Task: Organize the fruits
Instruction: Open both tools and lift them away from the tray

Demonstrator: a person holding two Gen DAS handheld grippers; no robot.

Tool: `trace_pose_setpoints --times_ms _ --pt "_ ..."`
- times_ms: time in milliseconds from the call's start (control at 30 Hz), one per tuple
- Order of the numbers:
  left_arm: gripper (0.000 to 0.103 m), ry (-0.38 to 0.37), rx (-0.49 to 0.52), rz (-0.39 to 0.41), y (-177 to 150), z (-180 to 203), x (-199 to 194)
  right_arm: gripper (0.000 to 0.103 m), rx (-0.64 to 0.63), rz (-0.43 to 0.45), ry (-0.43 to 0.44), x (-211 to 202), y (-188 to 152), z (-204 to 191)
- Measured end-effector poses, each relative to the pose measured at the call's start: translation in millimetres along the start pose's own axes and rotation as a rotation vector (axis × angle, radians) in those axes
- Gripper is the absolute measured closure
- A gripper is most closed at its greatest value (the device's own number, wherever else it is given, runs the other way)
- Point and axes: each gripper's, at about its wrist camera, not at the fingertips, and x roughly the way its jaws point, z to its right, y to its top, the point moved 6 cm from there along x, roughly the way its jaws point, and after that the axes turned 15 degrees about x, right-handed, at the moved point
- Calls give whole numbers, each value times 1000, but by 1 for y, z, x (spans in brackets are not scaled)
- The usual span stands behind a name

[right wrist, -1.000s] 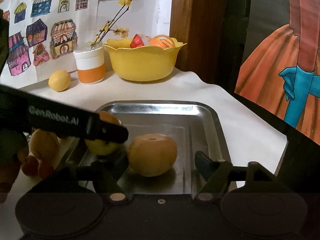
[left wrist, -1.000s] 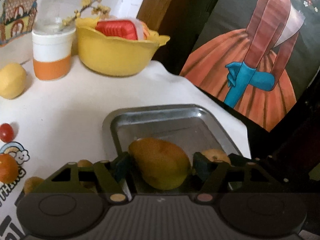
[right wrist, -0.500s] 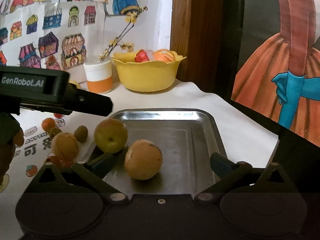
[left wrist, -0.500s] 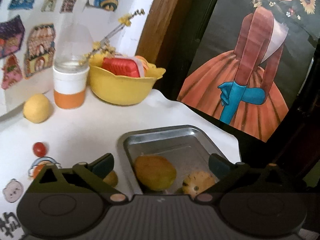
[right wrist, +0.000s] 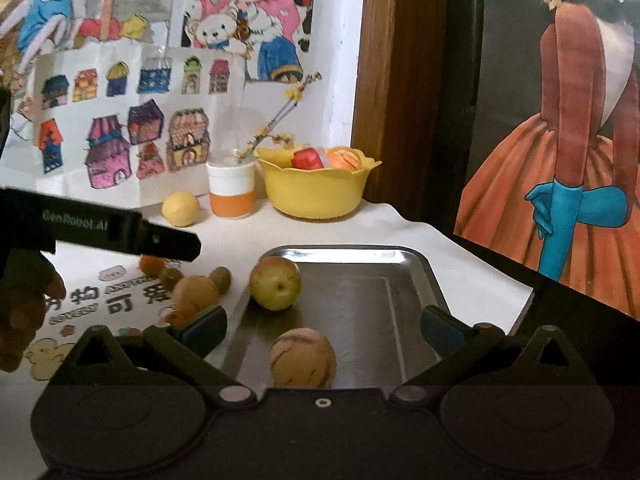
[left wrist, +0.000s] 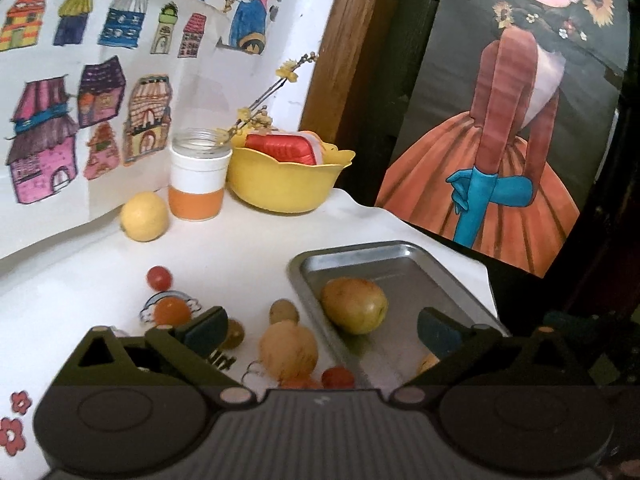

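A metal tray (right wrist: 416,264) (left wrist: 404,252) lies on the white table. In it rest a yellow-green pear (right wrist: 275,283) (left wrist: 354,305) at the far left and a striped tan melon (right wrist: 303,358) near the front. My right gripper (right wrist: 322,330) hangs open above the tray's near end, empty. My left gripper (left wrist: 320,330) is also open and empty, raised over the tray's left rim; its arm (right wrist: 100,232) crosses the right wrist view at left. Left of the tray lie a tan round fruit (left wrist: 288,350) (right wrist: 196,290), a kiwi (left wrist: 284,312), an orange (left wrist: 172,311) and cherry tomatoes (left wrist: 159,277).
At the back stand a yellow bowl (left wrist: 286,182) holding red and orange items, a white-and-orange jar (left wrist: 196,184) with twigs, and a lemon (left wrist: 144,216). Drawings cover the wall behind. The table's edge runs just right of the tray, with a painted panel (left wrist: 508,152) beyond.
The left gripper let go of the pear, which now lies in the tray, then opened and rose back. The right gripper also pulled back and up from the tan melon.
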Motion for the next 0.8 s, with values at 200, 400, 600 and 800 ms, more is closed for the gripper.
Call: trace_pose_setpoints --times_ms 200,400,600,800 --pt "0 36 36 -11 -19 -1 -25 1 -35 8 -17 -29 -18 -16" --pt "0 43 76 -47 -39 -5 -43 1 -55 -21 -12 -47 -36 -32" --pt "0 47 79 -95 -62 -18 -60 1 -73 -59 -4 -57 -54 -48" --pt "0 57 90 -132 -82 -32 -75 1 -65 -99 4 -62 -68 -63"
